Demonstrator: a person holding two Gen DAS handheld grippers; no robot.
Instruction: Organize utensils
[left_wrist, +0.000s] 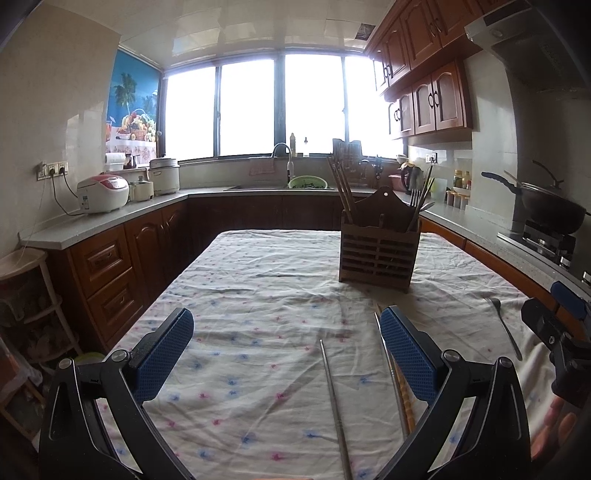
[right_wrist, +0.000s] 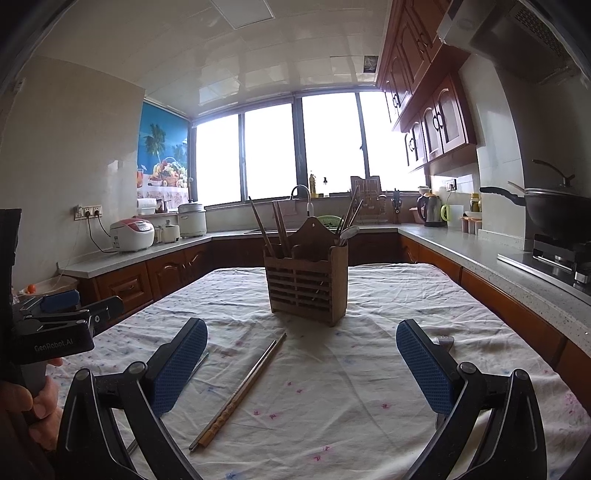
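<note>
The tablecloth (right_wrist: 369, 387) is white with little pink and blue flowers. On it stands a brown wooden holder (right_wrist: 306, 282). Near the holder lie brown chopsticks (right_wrist: 240, 393). The gripper pads (right_wrist: 181, 365) are blue with tiny dots.

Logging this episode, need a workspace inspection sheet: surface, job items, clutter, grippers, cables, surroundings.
Surface: table under a wrinkled floral cloth.
Job's things: wooden caddy upright, already holding chopsticks and cutlery; wooden chopsticks, metal chopstick and fork lying loose on the cloth.
Clutter: nothing seen on the table.
Grippers: left gripper and right gripper both with jaws open, empty, above the cloth.
Cables: rice cooker cord runs to a wall socket.
Surroundings: kitchen counter, sink, window, wok on the stove.
</note>
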